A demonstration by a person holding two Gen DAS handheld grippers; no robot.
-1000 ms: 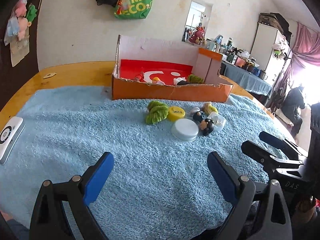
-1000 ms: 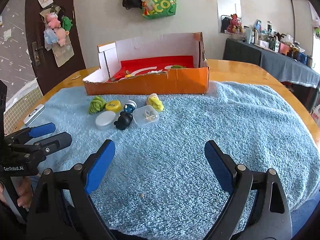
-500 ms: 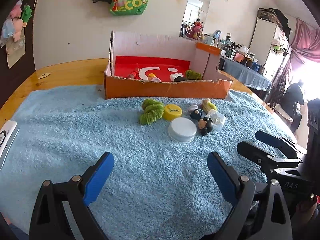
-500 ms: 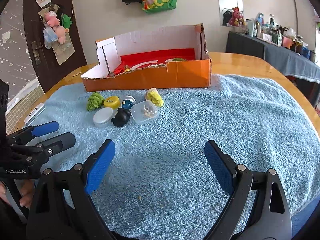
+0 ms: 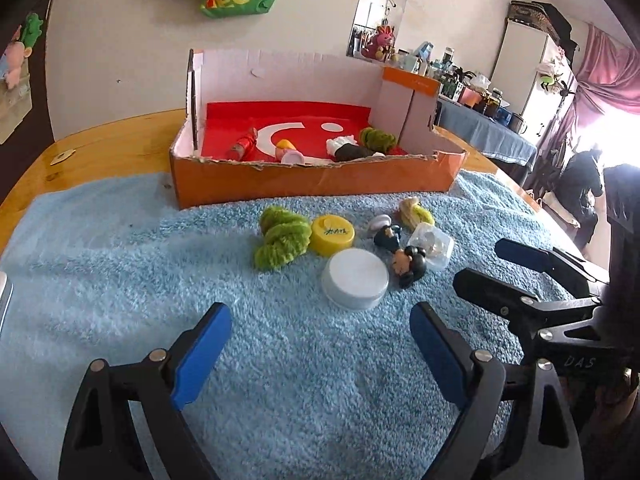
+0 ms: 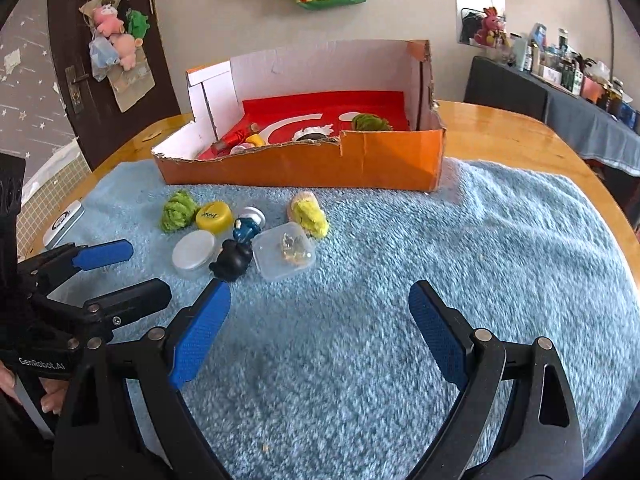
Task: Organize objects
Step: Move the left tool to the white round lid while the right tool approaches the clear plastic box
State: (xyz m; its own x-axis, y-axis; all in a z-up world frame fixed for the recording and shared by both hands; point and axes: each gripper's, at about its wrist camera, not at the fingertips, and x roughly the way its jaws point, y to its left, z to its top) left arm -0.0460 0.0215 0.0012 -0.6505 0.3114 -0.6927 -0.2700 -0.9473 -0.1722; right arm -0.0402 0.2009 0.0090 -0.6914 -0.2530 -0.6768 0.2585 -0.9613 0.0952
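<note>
Both your tools, left tool and right tool, gape empty because the toys before the box await pickup.

You cannot read the small writing on the yellow cap. The orange box front wall partly hides the small toys inside it.

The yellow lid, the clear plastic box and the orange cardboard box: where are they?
yellow lid (image 5: 333,233), left wrist view, on its flat top.
clear plastic box (image 6: 285,251), right wrist view, on its lid.
orange cardboard box (image 6: 320,168), right wrist view, on its front wall.
</note>
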